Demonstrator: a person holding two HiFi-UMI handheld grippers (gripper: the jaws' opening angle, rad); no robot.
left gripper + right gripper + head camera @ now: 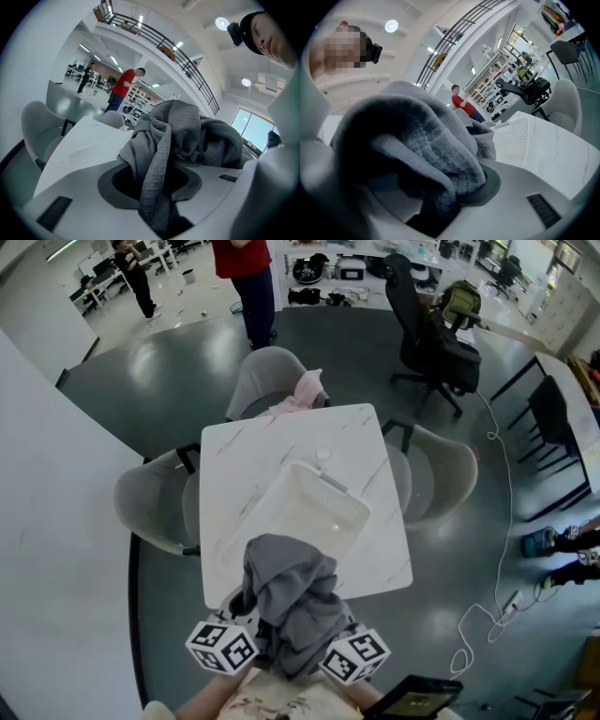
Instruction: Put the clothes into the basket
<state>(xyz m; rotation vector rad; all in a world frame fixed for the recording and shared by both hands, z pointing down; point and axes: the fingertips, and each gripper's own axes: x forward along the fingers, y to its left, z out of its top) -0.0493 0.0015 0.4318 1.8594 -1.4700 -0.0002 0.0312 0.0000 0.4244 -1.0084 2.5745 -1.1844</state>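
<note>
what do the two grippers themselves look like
The left gripper and right gripper are smooth white plastic shells with a dark grey rounded recess around the jaws and small black slots. Each carries a white cube printed with black square markers.

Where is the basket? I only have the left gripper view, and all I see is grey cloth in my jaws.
Observer: In the head view, the white basket sits on the marble table, just beyond the grey garment.
Operator: Is the other gripper on the cloth too?
Observer: Yes. The right gripper has its jaws shut on the same grey garment.
Operator: Anything in the basket?
Observer: It looks empty from above.
</note>
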